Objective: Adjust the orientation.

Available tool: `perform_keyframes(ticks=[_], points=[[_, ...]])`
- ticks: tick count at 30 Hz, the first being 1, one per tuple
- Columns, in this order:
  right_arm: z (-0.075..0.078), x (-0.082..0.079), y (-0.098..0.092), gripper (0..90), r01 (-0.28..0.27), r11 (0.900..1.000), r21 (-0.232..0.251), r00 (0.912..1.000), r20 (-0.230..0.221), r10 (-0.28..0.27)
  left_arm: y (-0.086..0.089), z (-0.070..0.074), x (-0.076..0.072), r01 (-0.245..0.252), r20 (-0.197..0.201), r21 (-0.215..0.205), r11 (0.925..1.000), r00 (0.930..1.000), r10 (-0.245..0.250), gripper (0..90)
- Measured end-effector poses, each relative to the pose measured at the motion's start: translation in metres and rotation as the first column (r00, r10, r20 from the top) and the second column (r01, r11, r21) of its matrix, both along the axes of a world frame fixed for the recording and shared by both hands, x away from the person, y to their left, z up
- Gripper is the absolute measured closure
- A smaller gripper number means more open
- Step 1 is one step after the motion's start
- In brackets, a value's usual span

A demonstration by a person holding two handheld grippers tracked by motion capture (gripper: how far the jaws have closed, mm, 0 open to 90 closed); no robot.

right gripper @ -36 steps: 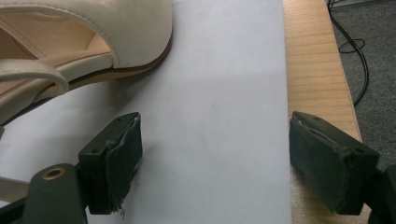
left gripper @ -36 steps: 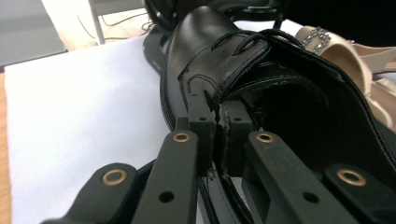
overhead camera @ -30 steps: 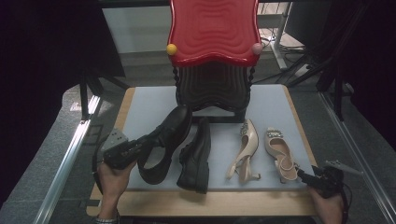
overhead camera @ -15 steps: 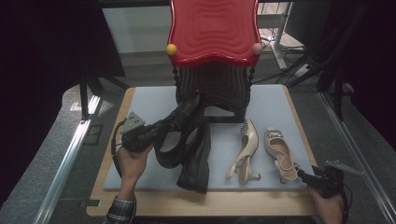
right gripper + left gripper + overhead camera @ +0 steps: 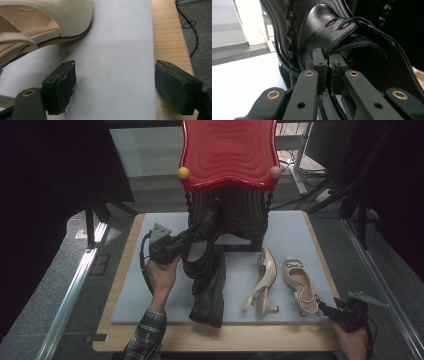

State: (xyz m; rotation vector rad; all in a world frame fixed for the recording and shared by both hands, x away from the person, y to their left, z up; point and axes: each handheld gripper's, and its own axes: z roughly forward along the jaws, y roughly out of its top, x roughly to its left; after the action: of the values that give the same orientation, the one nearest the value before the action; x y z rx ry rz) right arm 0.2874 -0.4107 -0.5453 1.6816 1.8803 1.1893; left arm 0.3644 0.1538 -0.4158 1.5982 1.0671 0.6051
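Left gripper (image 5: 181, 244) clamped on the side wall of a black lace-up shoe (image 5: 200, 236), jaws pinched tight on the leather at the shoe's opening. In the left gripper view the pads (image 5: 319, 65) meet on the collar edge of the shoe (image 5: 332, 27), laces just above. The shoe is held off the grey mat (image 5: 290, 232), toe pointing up and away into the dark lower frame of the red-topped rack (image 5: 227, 150). Second black shoe (image 5: 209, 290) lies on the mat just below it, toe toward the person. Two cream slingback heels (image 5: 262, 277) rest to its right, side by side. Right gripper (image 5: 334, 311) sits at the mat's near right corner, jaws wide apart, nothing between them; the nearest cream heel (image 5: 45, 22) is just beside the left jaw
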Motion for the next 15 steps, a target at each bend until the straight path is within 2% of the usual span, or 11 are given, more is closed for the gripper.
perform_keyframes(ticks=[2,4,7,9,10,15], points=[[0.0,0.0,0.0,18.2,0.0,1.0,0.001,1.0,0.0,0.0,-0.006,-0.001,0.01,-0.019,0.005,-0.019,0.9996,0.9998,0.019,85.6],[0.0,0.0,0.0,18.2,0.0,1.0,0.002,1.0,0.0,0.0,-0.007,-0.001,0.013,-0.026,0.007,-0.017,0.9995,0.9996,0.026,85.6],[0.0,0.0,-0.001,18.2,-0.001,1.0,0.005,1.0,-0.002,0.001,-0.015,0.0,0.022,-0.069,0.022,-0.01,0.9976,0.9974,0.069,85.6],[0.0,0.0,-0.001,18.2,-0.001,1.0,0.005,1.0,-0.002,0.001,-0.02,0.0,0.028,-0.096,0.03,-0.016,0.9952,0.9949,0.097,85.6],[0.0,0.0,-0.001,18.1,-0.002,1.0,0.006,1.0,-0.001,0.002,-0.025,0.001,0.033,-0.123,0.045,-0.01,0.9924,0.9913,0.123,85.6],[0.0,0.0,-0.001,17.7,-0.004,1.0,0.007,1.0,-0.001,0.004,-0.035,0.004,0.044,-0.162,0.059,-0.005,0.9868,0.9851,0.162,85.5]])
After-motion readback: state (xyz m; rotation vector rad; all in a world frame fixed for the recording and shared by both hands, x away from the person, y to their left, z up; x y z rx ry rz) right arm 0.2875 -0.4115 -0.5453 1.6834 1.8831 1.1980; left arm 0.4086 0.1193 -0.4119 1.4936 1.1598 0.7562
